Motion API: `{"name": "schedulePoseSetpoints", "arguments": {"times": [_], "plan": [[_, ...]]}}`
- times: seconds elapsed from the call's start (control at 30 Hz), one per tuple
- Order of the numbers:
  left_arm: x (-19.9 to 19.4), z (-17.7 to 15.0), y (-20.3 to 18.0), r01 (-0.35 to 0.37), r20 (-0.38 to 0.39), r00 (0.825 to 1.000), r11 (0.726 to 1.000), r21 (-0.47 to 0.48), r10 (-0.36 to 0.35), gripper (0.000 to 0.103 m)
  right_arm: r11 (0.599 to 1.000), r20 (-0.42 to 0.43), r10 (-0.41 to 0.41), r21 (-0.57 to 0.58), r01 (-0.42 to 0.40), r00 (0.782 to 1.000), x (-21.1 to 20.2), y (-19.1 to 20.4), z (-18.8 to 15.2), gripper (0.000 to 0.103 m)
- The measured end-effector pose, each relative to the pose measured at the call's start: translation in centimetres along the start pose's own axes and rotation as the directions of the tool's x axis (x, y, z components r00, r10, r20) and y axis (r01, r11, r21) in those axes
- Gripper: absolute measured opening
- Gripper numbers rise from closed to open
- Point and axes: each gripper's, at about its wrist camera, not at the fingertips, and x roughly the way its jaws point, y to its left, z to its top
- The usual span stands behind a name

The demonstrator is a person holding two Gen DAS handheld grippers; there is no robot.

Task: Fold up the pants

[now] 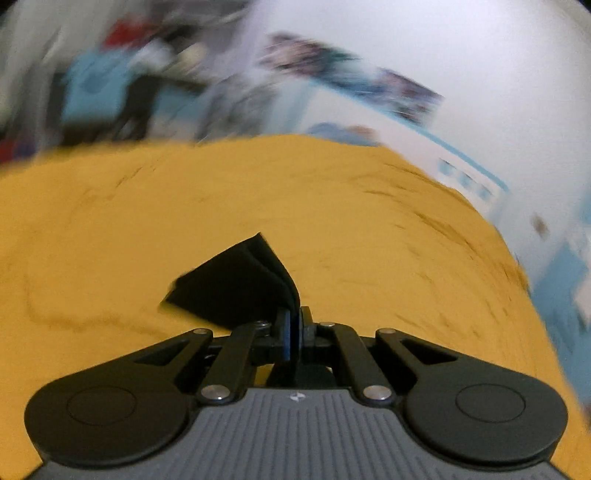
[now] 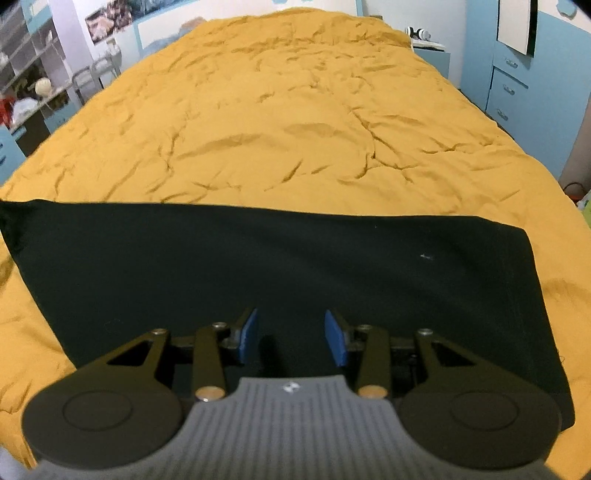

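bedroom | mustard bedspread point(image 2: 295, 110) | blue drawers point(image 2: 508, 88) | wall posters point(image 2: 107, 20)

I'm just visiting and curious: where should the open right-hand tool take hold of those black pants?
Probably the near edge of the black pants, coming in low from the near side. They lie flat on the yellow bedcover, so only an edge offers something to pinch; the right gripper is already open over it.

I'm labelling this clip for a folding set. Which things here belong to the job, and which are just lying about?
Part of the job:
black pants, spread flat
left gripper, pinching a corner of the pants
right gripper, open above the pants
mustard bedspread, the work surface

Lying about:
headphones
blue drawers
shelves
wall pictures
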Motion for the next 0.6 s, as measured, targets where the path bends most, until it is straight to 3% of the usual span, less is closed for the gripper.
{"name": "schedulePoseSetpoints", "arguments": {"times": [0.07, 0.13, 0.2, 0.23, 0.33, 0.4, 0.47, 0.53, 0.6], "plan": [[-2.1, -0.7, -4.5, 0.025, 0.012, 1.000, 0.987, 0.156, -0.027, 0.003, 1.000, 0.006, 0.019, 0.006, -0.019, 1.000, -0.3, -0.1, -0.3, 0.038], [-3.8, -2.1, -8.5, 0.051, 0.013, 0.998, 0.956, 0.290, -0.057, 0.003, 0.999, 0.012, 0.036, 0.010, -0.036, 0.999, -0.6, -0.2, -0.6, 0.038], [-5.4, -4.4, -12.6, 0.064, 0.010, 0.997, 0.898, 0.435, -0.076, 0.003, 0.998, 0.021, 0.052, 0.018, -0.052, 0.998, -1.0, -0.5, -0.9, 0.038], [-5.7, -6.0, -14.5, 0.065, 0.008, 0.997, 0.861, 0.504, -0.080, 0.003, 0.998, 0.025, 0.057, 0.022, -0.057, 0.998, -1.1, -0.6, -1.0, 0.038], [-6.5, -12.8, -19.1, 0.080, -0.029, 0.996, 0.702, 0.707, -0.084, 0.003, 0.997, 0.035, 0.071, 0.041, -0.072, 0.997, -1.6, -1.0, -1.3, 0.037], [-6.2, -17.8, -20.9, 0.143, -0.113, 0.990, 0.602, 0.785, -0.088, 0.003, 0.995, 0.036, 0.081, 0.047, -0.083, 0.996, -1.8, -1.1, -1.5, 0.038], [-5.9, -21.7, -21.8, 0.208, -0.199, 0.977, 0.536, 0.818, -0.077, 0.004, 0.995, 0.031, 0.092, 0.044, -0.094, 0.995, -1.9, -1.1, -1.7, 0.038], [-5.7, -23.7, -22.0, 0.274, -0.280, 0.958, 0.520, 0.809, -0.068, 0.006, 0.993, 0.022, 0.108, 0.036, -0.109, 0.994, -1.9, -0.8, -2.0, 0.038], [-5.1, -24.3, -21.8, 0.322, -0.350, 0.935, 0.542, 0.776, -0.055, 0.013, 0.991, 0.012, 0.128, 0.026, -0.128, 0.992, -1.7, -0.3, -2.2, 0.037]]}}
